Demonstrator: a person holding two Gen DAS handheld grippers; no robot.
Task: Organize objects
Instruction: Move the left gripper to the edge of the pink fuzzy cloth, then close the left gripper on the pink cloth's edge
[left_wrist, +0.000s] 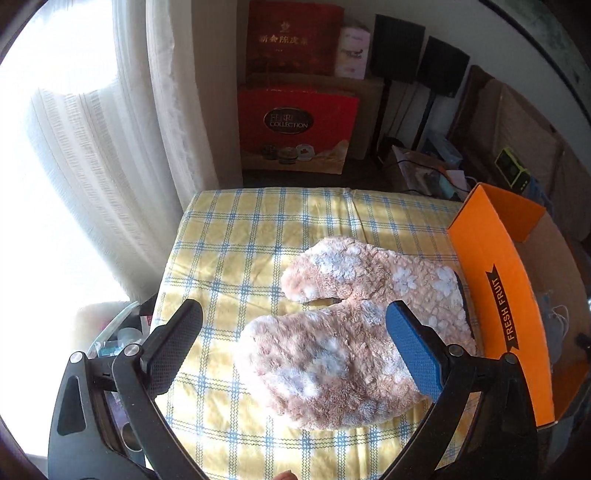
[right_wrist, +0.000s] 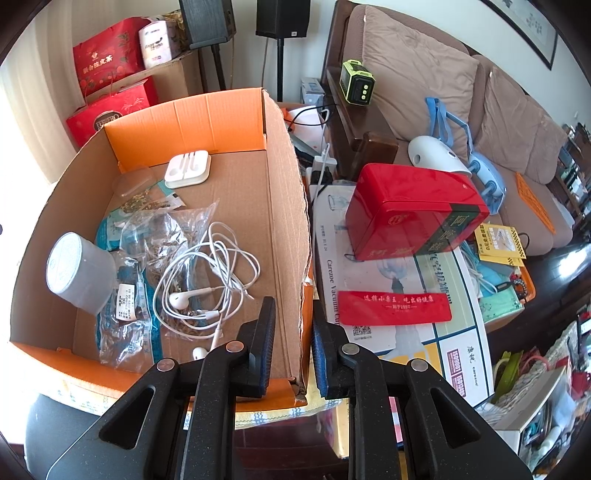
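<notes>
Two fluffy pink socks with white flowers lie side by side on the yellow checked cloth (left_wrist: 229, 243), a near one (left_wrist: 325, 373) and a far one (left_wrist: 373, 273). My left gripper (left_wrist: 295, 310) hangs over them, jaws wide open and holding nothing. The orange cardboard box (left_wrist: 495, 288) stands just right of the socks. Inside the box (right_wrist: 236, 192) lie tangled white earphones (right_wrist: 207, 280), a white earphone case (right_wrist: 188, 170), a grey round tub (right_wrist: 79, 273) and clear plastic bags (right_wrist: 147, 236). My right gripper (right_wrist: 293, 306) is nearly closed astride the box's right wall (right_wrist: 291, 236), pinching it near the front corner.
A red tin (right_wrist: 413, 210) rests on flat printed cartons (right_wrist: 369, 288) right of the box. Behind are a brown sofa (right_wrist: 424, 74), speaker stands and red gift bags (left_wrist: 295, 122). A white curtain (left_wrist: 110, 147) hangs left of the table.
</notes>
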